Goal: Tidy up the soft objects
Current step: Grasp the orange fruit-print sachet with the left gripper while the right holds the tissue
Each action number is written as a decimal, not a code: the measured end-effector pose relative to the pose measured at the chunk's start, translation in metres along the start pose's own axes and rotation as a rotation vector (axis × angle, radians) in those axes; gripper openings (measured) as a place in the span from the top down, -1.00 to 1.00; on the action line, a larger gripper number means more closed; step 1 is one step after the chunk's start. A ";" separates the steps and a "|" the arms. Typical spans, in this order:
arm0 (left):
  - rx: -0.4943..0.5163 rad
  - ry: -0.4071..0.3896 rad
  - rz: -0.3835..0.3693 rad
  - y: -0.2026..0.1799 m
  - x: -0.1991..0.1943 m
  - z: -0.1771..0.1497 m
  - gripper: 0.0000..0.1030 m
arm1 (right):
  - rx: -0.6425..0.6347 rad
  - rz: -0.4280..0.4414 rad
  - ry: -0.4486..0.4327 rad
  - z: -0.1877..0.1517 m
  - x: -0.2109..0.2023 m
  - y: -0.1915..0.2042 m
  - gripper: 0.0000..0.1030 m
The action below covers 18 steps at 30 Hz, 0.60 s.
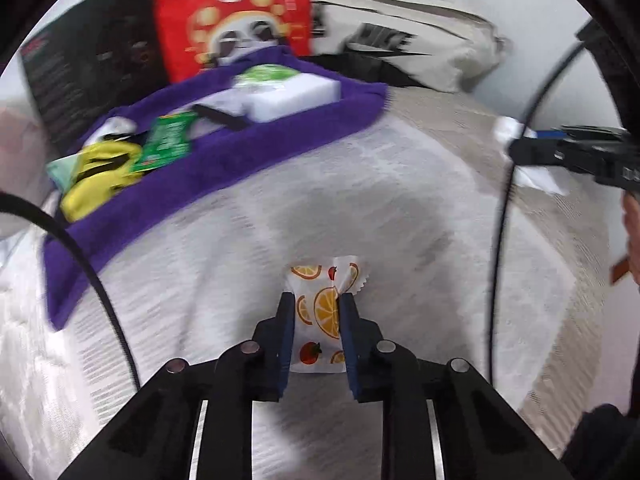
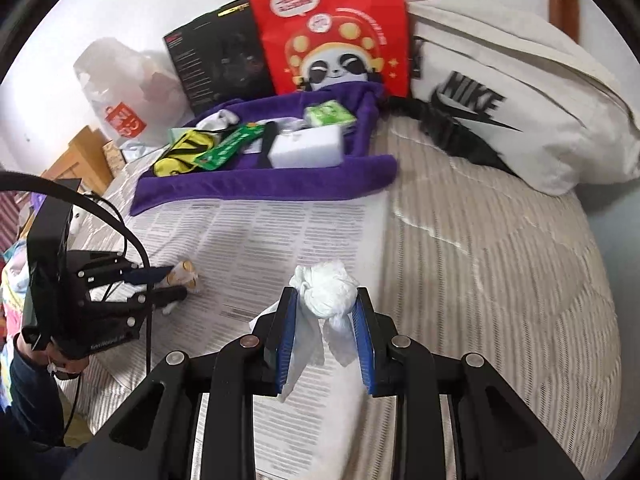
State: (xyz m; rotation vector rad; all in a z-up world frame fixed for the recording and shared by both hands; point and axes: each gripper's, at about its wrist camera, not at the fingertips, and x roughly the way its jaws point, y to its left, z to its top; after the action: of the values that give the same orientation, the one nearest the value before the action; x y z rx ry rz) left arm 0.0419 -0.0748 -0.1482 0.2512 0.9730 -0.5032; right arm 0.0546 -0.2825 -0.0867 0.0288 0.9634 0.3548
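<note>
My left gripper (image 1: 316, 300) is shut on a white packet printed with orange slices (image 1: 320, 312), held just above the bed's printed sheet (image 1: 240, 280). It shows at the left of the right wrist view (image 2: 176, 284). My right gripper (image 2: 326, 294) is shut on a knotted white cloth bundle (image 2: 328, 294), and it appears at the right edge of the left wrist view (image 1: 516, 152). A purple towel (image 2: 264, 184) lies at the back and holds a white sponge block (image 2: 306, 148), a green packet (image 2: 228, 148), a yellow pouch (image 2: 176, 158) and a green tissue pack (image 2: 330, 114).
Behind the towel stand a red panda bag (image 2: 332, 28) and a black box (image 2: 216, 60). A white Nike bag (image 2: 500, 92) lies at the back right, a white plastic bag (image 2: 120, 92) at the back left. Cables hang beside both grippers.
</note>
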 end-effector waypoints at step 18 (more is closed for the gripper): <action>-0.314 -0.084 0.207 0.086 -0.015 -0.029 0.43 | -0.055 0.053 0.028 0.007 0.082 0.049 0.45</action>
State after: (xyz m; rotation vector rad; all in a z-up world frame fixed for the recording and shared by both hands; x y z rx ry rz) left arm 0.0581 0.0160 -0.1527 0.0465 0.9173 -0.1658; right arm 0.0889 -0.2101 -0.1395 -0.0013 0.9810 0.4313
